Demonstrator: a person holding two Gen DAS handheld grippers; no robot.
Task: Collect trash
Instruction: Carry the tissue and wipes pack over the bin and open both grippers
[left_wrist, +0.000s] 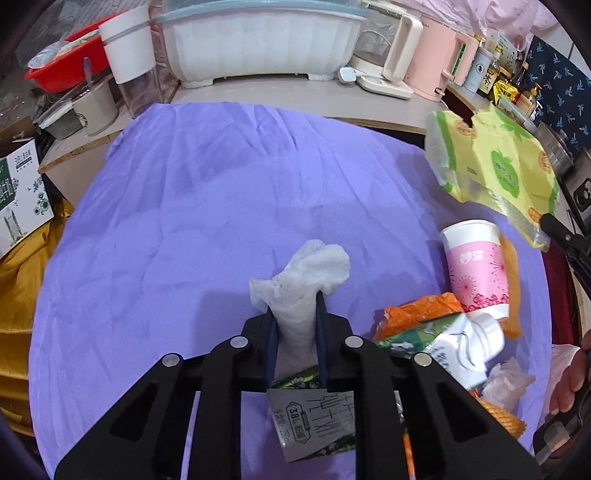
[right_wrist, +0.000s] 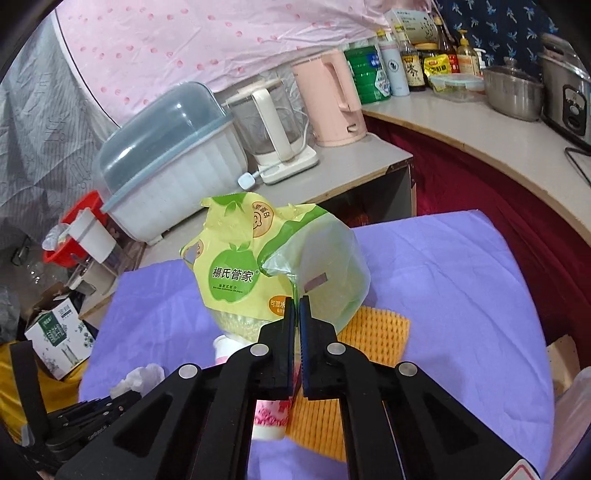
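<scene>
In the left wrist view, the left tongs were clamped on a crumpled white tissue, its loose end fanning out beyond the fingertips above the purple cloth that covered the worktop. Under the tongs lay a flattened carton with printed lettering. Toward the right edge of the worktop sat a heap of litter: a pink paper cup standing upright, an orange wrapper just beside it, a crushed green and white carton, and another tissue wad. A yellow-green plastic bag hung above the far right corner.

In the right wrist view, the right tongs were nearly closed, pinching the lower edge of the yellow-green plastic bag, which was lifted off the cloth. Below it the pink paper cup lay partly hidden by the tongs, touching a yellow foam net. A white tissue lay near the left edge of the purple cloth.
</scene>
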